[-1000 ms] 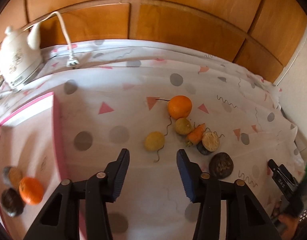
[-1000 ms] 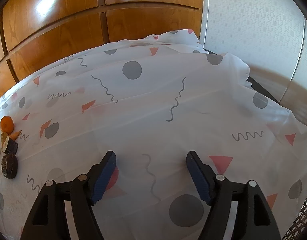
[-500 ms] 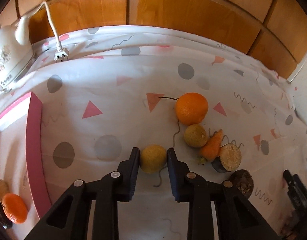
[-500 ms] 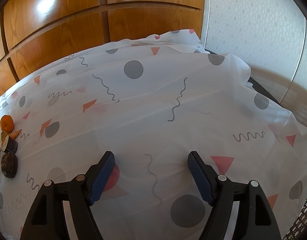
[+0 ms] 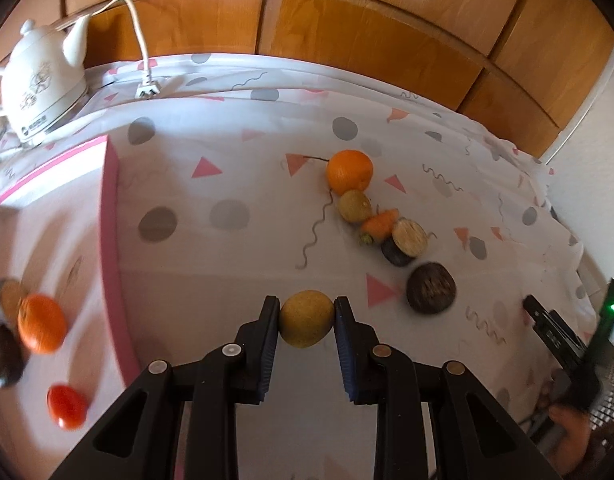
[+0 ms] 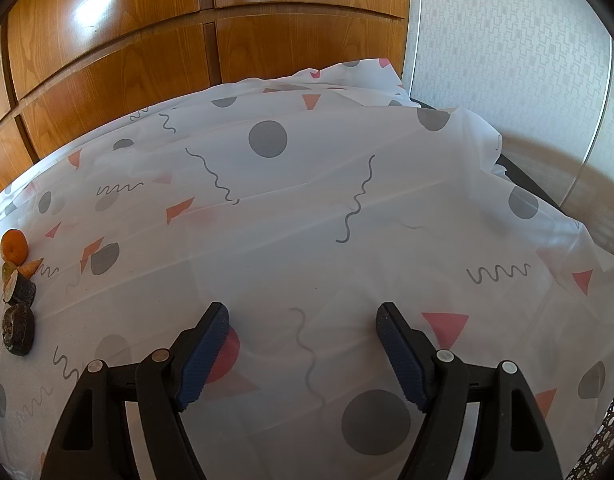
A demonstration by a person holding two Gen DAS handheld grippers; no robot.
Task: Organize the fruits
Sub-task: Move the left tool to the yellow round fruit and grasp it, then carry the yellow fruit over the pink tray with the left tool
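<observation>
Left gripper (image 5: 307, 322) clamped on yellow fruit (image 5: 306, 324); right gripper (image 6: 303, 344) spread wide; kettle (image 5: 37, 84) label illegible.

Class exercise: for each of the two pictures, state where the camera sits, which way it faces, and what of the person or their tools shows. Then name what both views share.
Left wrist: rides the left tool, looking forward and down at the yellow fruit it clamps, the pink tray, the kettle; the right tool's tip and hand show at the right edge.
Right wrist: rides the right tool, open over bare tablecloth, facing the wood panels.
Shared: the orange and the row beside it.
</observation>
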